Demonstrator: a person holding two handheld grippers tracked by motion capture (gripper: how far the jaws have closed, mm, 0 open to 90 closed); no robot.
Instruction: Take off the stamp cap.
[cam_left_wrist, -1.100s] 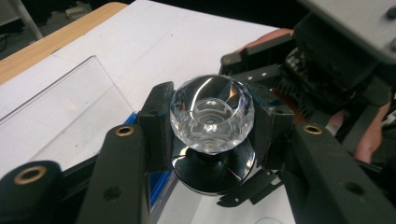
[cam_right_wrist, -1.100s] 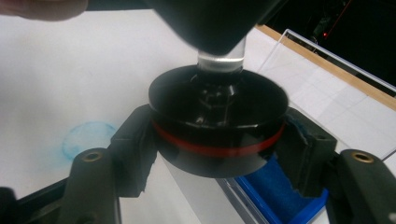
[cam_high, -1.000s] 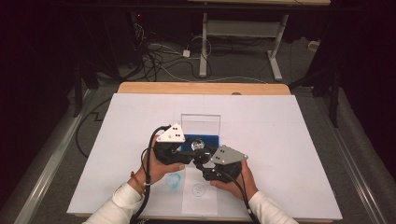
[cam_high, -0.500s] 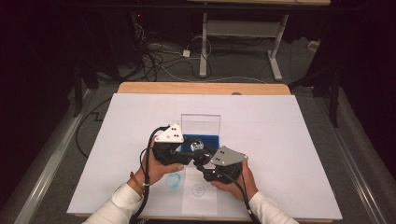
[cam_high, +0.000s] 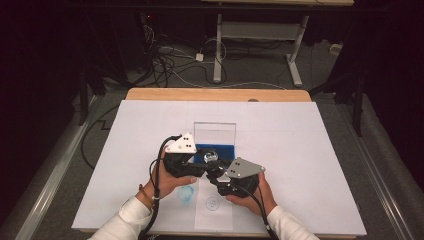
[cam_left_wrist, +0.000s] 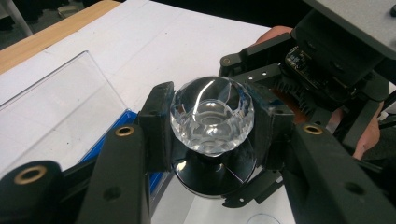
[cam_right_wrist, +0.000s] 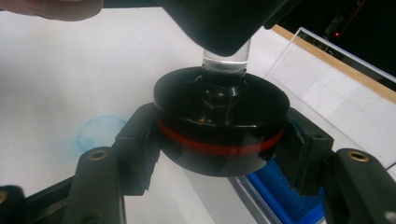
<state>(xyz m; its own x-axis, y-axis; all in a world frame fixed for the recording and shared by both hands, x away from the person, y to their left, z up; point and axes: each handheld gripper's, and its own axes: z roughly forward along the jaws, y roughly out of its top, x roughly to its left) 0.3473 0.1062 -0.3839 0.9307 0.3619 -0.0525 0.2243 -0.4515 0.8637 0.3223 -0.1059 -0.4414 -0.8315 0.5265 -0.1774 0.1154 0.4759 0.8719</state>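
1. The left gripper (cam_left_wrist: 212, 116) is clamped on a clear faceted glass knob (cam_left_wrist: 212, 114), one pad pressed to each side of it.
2. The right gripper (cam_right_wrist: 219, 140) is clamped on a black round base (cam_right_wrist: 219, 126) with a red band, which sits directly under the glass knob and is joined to it by a short clear neck.
3. Both pieces are held together in the air just in front of the clear box (cam_high: 215, 134), over the near edge of its blue lining (cam_high: 216, 150); the box lid stands upright behind them.
4. The step in hand looks like joining or separating the two pieces, one gripper on each. Which of the two it is I cannot tell, as the joint is partly hidden by the jaws.
5. The next move likely calls for turning one piece against the other while both grips stay firm, since smooth glass could slip between the pads.
6. A faint blue ring (cam_high: 186, 194) marked on the white sheet (cam_high: 310, 150) lies nearer the person than the box, beside a small drawn circle (cam_high: 213, 202).
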